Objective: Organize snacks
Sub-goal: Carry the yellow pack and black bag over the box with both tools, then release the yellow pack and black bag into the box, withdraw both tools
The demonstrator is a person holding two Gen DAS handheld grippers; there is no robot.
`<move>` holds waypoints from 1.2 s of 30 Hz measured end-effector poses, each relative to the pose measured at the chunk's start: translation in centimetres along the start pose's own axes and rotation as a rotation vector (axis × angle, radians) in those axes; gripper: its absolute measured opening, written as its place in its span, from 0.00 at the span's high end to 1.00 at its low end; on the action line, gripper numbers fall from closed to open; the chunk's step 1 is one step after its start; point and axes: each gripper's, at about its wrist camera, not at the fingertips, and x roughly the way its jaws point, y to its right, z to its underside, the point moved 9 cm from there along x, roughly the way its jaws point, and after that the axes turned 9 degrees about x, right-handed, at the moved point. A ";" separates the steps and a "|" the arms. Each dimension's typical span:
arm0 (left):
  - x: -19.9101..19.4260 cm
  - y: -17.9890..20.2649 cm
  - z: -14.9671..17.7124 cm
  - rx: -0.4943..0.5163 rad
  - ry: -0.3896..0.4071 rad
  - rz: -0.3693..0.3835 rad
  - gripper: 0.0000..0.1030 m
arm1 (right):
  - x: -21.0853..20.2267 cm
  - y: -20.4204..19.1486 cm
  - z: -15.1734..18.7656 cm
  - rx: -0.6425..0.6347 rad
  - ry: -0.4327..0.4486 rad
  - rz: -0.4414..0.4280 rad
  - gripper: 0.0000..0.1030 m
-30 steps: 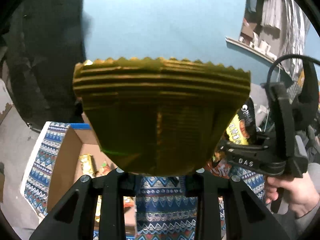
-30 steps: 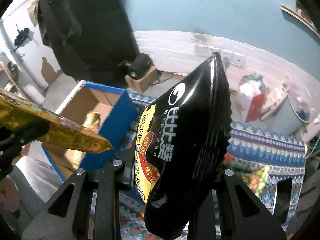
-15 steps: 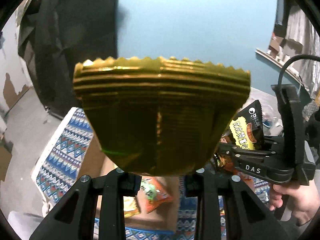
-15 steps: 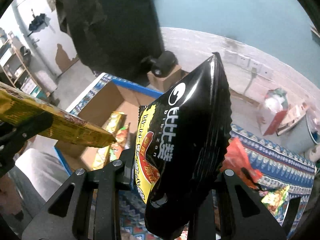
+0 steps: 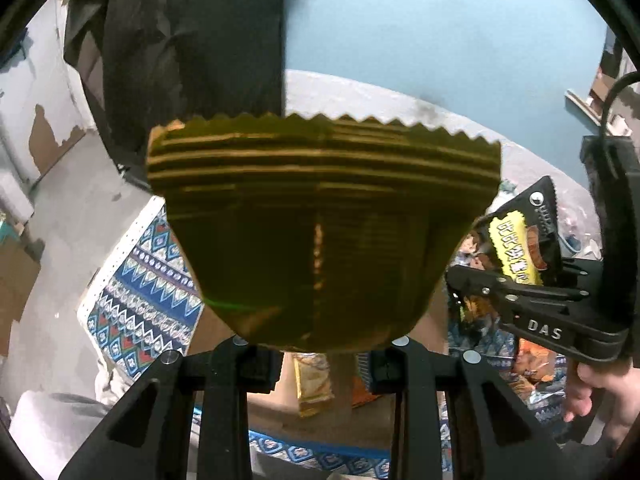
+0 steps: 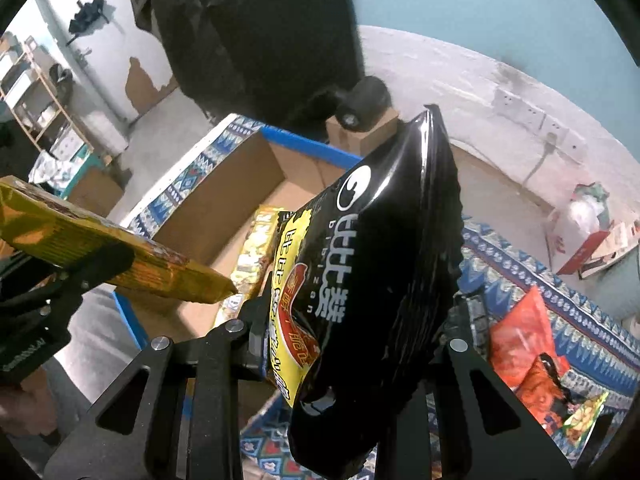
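My left gripper (image 5: 320,350) is shut on a gold snack packet (image 5: 320,232) with a zigzag top edge, which fills the middle of the left wrist view. The same packet (image 6: 104,252) shows at the left of the right wrist view, held over the open cardboard box (image 6: 224,208). My right gripper (image 6: 352,340) is shut on a black and yellow chip bag (image 6: 368,280), held upright above the box's near edge. That bag (image 5: 520,248) and the right gripper (image 5: 472,276) show at the right of the left wrist view.
The box has a blue rim (image 6: 312,146) and holds several snack packets (image 6: 256,248). It sits on a patterned blue rug (image 5: 148,292). Red and orange snack bags (image 6: 528,352) lie on the rug at the right. A black hanging cloth (image 6: 260,40) stands behind the box.
Both grippers have moved forward over the box with their packets still held. The box now lies under and ahead of them, and the view has tilted down.
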 end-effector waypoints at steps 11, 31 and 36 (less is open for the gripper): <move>3.2 -1.9 2.1 -0.011 -0.129 -0.059 0.70 | 2.7 -1.4 0.5 -0.027 -0.052 -0.007 0.75; 5.9 -2.3 1.7 -0.032 -0.185 -0.136 0.20 | 3.6 -2.0 -0.3 -0.016 -0.049 -0.022 0.53; 5.4 -1.9 1.6 -0.019 -0.168 -0.130 0.20 | 2.9 -1.6 -0.6 -0.022 -0.028 -0.001 0.41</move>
